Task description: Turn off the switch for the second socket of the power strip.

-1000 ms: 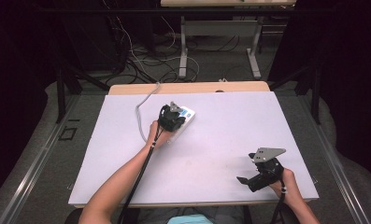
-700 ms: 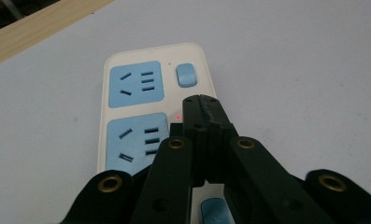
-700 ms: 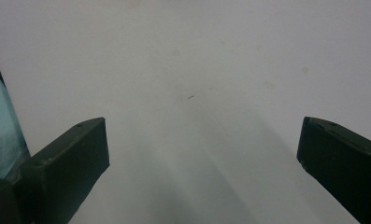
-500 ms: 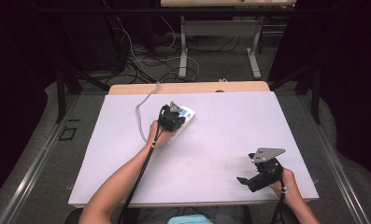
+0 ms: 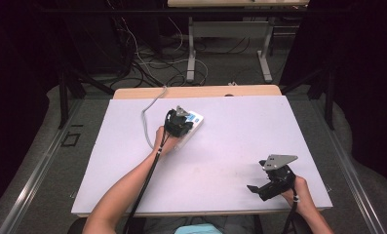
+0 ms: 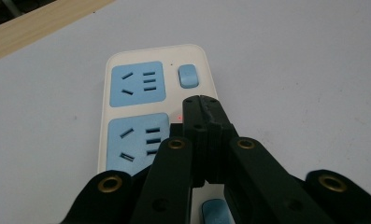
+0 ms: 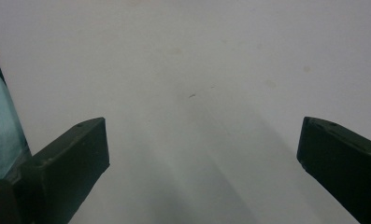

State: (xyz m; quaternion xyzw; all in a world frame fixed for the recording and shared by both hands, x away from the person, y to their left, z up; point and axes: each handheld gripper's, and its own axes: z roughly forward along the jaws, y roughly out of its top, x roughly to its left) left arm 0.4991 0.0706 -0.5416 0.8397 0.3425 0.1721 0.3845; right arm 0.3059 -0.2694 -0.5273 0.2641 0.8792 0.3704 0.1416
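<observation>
— Looking along the left gripper (image 6: 202, 100), what is seen?
— Its jaws are pressed together, nothing is held, and the tips are placed over the power strip (image 6: 127, 135), just below the blue switch (image 6: 189, 75).
— How is the strip laid?
— Its long axis runs up the frame from the gripper.
— And the right gripper (image 5: 260, 189)?
— It is held wide open at the lower right of the table (image 5: 230, 146), well apart.

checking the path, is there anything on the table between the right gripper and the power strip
Nothing: in the high view the stretch of white table between the right gripper and the power strip is bare. The left gripper sits on the strip itself.
</observation>
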